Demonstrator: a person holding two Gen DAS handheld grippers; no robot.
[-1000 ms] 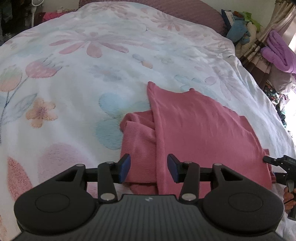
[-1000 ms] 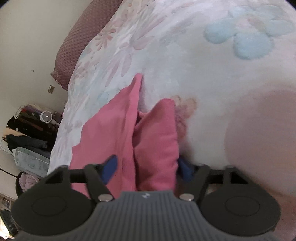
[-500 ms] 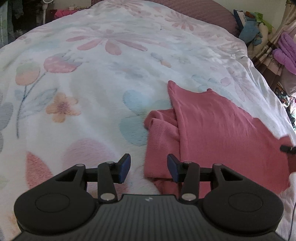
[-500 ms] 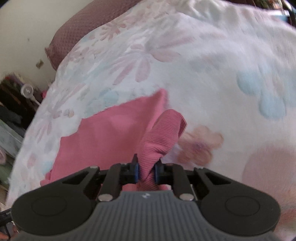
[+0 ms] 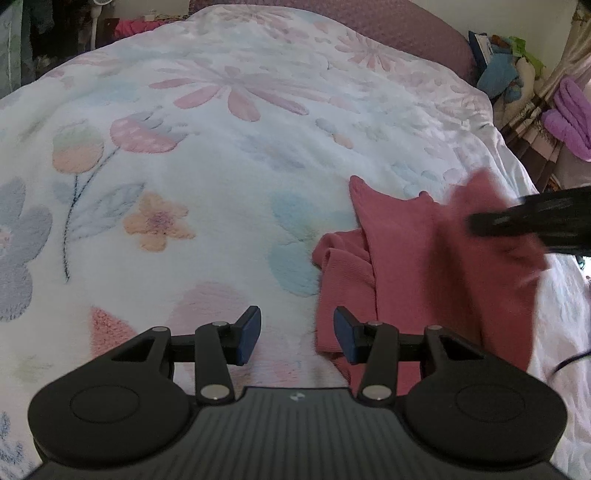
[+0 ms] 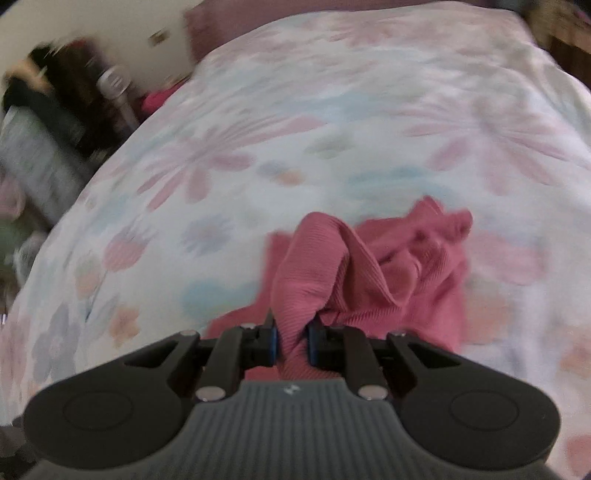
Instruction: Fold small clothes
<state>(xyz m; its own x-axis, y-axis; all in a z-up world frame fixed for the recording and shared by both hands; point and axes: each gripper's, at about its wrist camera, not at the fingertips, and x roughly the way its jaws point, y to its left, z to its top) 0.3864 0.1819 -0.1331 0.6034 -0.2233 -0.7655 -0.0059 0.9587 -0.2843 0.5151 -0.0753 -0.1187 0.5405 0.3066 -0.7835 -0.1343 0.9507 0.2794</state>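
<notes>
A small pink ribbed garment lies on the floral bedspread, right of centre in the left wrist view. My left gripper is open and empty, low over the bedspread just left of the garment's near edge. My right gripper is shut on a bunched fold of the pink garment and lifts it off the bed. In the left wrist view the right gripper shows as a blurred black shape above the garment's right side.
A maroon headboard cushion lines the bed's far end. Piled toys and purple cloth sit past the right edge. Dark hanging clothes and a fan stand left of the bed.
My right gripper closed on the garment's fold, lifted it and swung across over the garment. My left gripper drew back to the left, away from the garment, still open.
</notes>
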